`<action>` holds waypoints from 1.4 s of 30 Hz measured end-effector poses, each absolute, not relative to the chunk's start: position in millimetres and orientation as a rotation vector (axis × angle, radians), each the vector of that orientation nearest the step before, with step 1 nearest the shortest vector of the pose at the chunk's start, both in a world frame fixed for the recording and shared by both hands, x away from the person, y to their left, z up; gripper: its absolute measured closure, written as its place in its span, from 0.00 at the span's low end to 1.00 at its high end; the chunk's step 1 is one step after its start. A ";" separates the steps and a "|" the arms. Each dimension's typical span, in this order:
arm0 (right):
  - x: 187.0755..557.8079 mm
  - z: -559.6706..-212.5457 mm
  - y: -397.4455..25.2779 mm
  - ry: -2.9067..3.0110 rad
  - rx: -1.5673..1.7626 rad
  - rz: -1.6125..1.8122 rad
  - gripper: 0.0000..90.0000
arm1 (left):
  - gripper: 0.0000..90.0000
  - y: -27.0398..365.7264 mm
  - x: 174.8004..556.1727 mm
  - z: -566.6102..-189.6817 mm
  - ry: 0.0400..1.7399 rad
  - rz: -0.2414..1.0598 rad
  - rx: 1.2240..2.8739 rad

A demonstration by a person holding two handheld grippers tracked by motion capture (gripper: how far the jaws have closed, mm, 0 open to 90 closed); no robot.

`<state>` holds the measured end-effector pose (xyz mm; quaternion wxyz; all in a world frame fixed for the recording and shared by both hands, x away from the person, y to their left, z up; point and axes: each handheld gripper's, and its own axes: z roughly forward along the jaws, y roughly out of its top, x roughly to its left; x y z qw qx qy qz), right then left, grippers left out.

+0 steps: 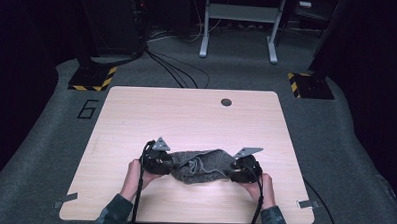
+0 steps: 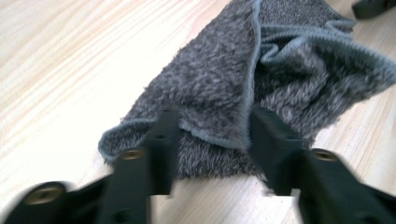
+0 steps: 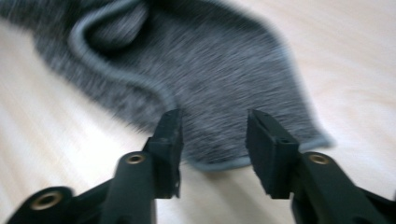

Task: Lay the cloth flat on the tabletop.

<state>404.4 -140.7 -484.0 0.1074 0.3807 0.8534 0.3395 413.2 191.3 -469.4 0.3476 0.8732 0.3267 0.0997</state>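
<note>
You have one desk (image 1: pixel 136 120) in the centre of the high view. On it lies one grey towel (image 1: pixel 199 166), crumpled, in the lower middle of the frame. You hold two grippers: one left gripper (image 1: pixel 160 160) at the towel's left end and one right gripper (image 1: pixel 242 168) at its right end. Each gripper carries two black jaws, four in total. The desk top has one round hole (image 1: pixel 226 102) near its upper edge. Two yellow-and-black striped floor plates sit on the floor, one at upper left (image 1: pixel 92 78), one at upper right (image 1: pixel 310 85).
</note>
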 end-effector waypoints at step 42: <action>438.4 -503.0 -145.6 2.395 1.352 0.947 0.96 | 0.97 201.2 422.1 -477.8 0.892 0.322 2.276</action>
